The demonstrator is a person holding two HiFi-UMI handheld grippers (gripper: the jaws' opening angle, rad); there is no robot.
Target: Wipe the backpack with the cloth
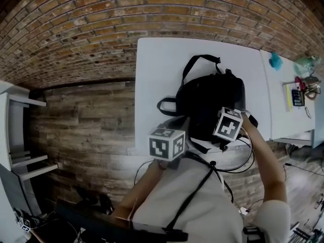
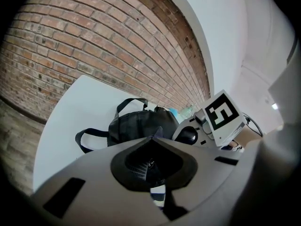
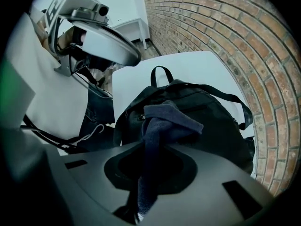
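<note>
Backpack: black, lies flat on the white counter, toward its near edge. The top handle loop points to the brick wall and one strap loops out on the left side.

Cloth: dark blue-grey, clamped in the right claw. The jaws are closed on it. The pinched part runs back through the jaw gap and the free end is bunched in front, over the top face of the backpack. Whether the cloth presses on the fabric or hangs just above it I cannot tell.

Left claw: jaws together, coming to a dark point, nothing clearly between them. It sits at the near left edge of the backpack. In the head view its marker cube is just beside the bag's near corner, and the right claw's marker cube is over the bag's near right part.

Person's arms reach in from the bottom of the head view, with black cables hanging near the counter edge.

A second white counter stands to the right, carrying a teal item and other small things. Wood plank floor is on the left, with a white shelf unit at the far left.
</note>
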